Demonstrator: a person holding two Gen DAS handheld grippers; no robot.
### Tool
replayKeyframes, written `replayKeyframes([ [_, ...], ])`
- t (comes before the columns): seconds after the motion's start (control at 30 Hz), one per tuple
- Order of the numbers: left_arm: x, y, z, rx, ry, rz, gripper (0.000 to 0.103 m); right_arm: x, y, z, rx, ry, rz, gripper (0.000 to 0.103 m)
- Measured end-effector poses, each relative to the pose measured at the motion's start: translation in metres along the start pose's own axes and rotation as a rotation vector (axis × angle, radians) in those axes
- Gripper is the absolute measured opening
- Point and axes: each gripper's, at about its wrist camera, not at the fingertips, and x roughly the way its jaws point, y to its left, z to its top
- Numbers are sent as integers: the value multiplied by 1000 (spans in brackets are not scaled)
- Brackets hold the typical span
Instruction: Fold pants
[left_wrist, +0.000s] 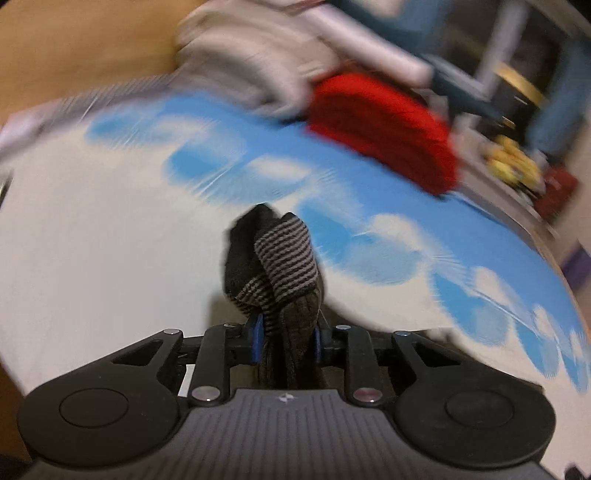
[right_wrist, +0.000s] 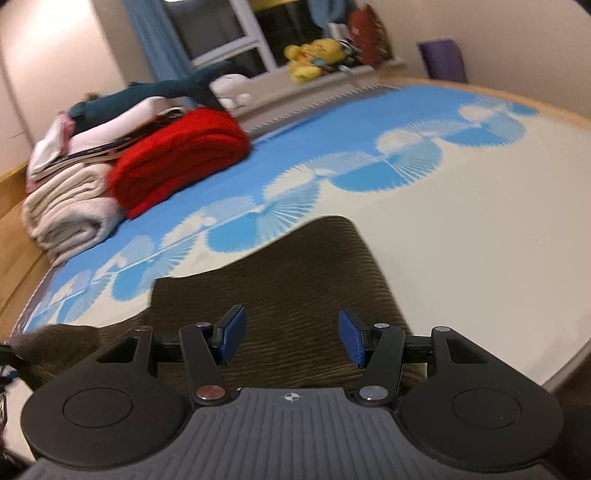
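Jaws of the left gripper clamp a bunched fold of the pants, striped band uppermost; right gripper jaws stand apart above the brown pants spread on the bed; a red blanket lies beyond.

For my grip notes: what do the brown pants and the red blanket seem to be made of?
The brown pants look like corduroy: fine parallel ribs, matte; the cuff in the left gripper is striped rib knit. The red blanket looks like soft fleece or knit: fuzzy, thick folds.
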Motion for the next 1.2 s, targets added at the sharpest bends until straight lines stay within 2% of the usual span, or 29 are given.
replayKeyframes([
  [0.1,-34,-105,0,215,-76,-74,26,5,-17,8,36,-37,-12,58],
  [0.17,-54,-172,-20,359,-124,-142,25,3,-32,14,76,-90,-48,57],
  [0.23,-71,-241,-61,530,-163,-217,25,-6,-49,21,124,-194,-131,57],
  [0.3,-71,-299,-118,697,-161,-288,26,-22,-65,27,160,-331,-247,58],
  [0.33,-64,-318,-145,748,-139,-317,27,-27,-75,30,184,-371,-276,58],
  [0.37,-52,-335,-175,808,-87,-349,33,-30,-85,32,210,-389,-288,58],
  [0.4,-38,-345,-200,867,0,-377,42,-32,-94,32,241,-396,-297,58],
  [0.43,-23,-350,-215,894,114,-401,45,-31,-102,32,272,-388,-291,58],
  [0.47,-12,-345,-219,840,215,-435,45,-30,-109,32,306,-371,-273,58],
  [0.53,-10,-319,-208,697,267,-489,50,-27,-116,30,338,-345,-248,59],
  [0.6,-19,-284,-189,638,207,-524,65,-17,-117,30,337,-276,-161,60],
  [0.67,-23,-254,-168,605,141,-513,68,1,-114,28,332,-167,-38,66],
  [0.7,-20,-240,-158,580,125,-484,67,11,-109,28,325,-108,7,69],
  [0.77,-8,-211,-139,493,121,-417,63,29,-98,25,317,-8,63,74],
  [0.8,0,-198,-133,449,135,-395,52,37,-92,23,310,32,75,75],
  [0.87,22,-177,-133,391,203,-362,39,54,-79,20,300,122,65,76],
  [0.93,40,-170,-146,450,259,-339,37,68,-65,13,265,188,27,81],
  [0.97,42,-169,-155,487,242,-326,37,72,-57,10,222,202,-16,81],
  [1.0,41,-170,-159,507,209,-327,37,74,-50,9,190,201,-34,79],
  [1.07,41,-173,-159,505,202,-323,37,73,-37,8,125,160,-67,48],
  [1.13,35,-167,-156,480,216,-330,37,64,-31,8,81,103,-74,35],
  [1.2,27,-159,-155,463,222,-368,37,41,-25,14,55,-22,-45,29],
])
